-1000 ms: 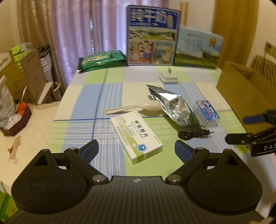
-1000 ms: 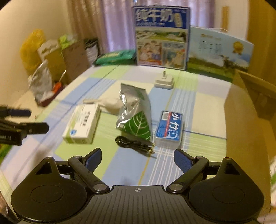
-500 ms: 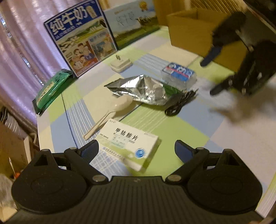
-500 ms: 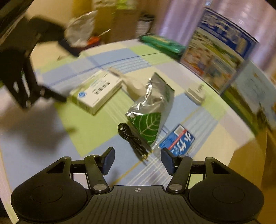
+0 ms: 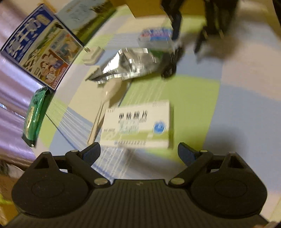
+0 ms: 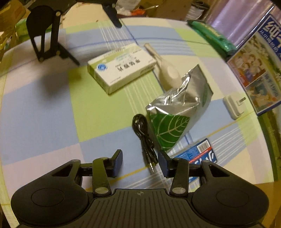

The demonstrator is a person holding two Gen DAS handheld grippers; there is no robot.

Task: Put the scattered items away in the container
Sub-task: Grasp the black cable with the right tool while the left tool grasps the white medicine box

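While the left gripper point(image 5: 138, 150) is hanging with its jaws spread wide and nothing between them, the white and green medicine box point(image 5: 138, 125) is lying flat on the checked tablecloth point(image 5: 193, 98) just ahead of its blue-padded fingertips point(image 5: 91, 154), apart from them. Beyond the box, a white plastic spoon point(image 5: 107, 98) is lying with its bowl touching the edge of the crumpled silver foil pouch point(image 5: 130, 64), though this view is smeared with blur. The right gripper point(image 6: 140, 164) is sitting low over the cloth with its jaws partly apart and gripping nothing; the plug end of the coiled black audio cable point(image 6: 143, 136) is lying between its fingers, nearer the right one, and whether either pad is touching it cannot be told. The cable is running alongside the leaf-printed bottom of the foil pouch, and the blue pack point(image 6: 198, 154) is lying just beyond the right finger, partly hidden by it. A white charger point(image 6: 234, 107) is sitting near the upright milk carton box point(image 6: 260, 70), and a green wipes packet point(image 6: 212, 36) is lying at the table's far edge. A corner of the brown cardboard box point(image 5: 145, 7) is showing at the top of the left wrist view, well apart from the medicine box.
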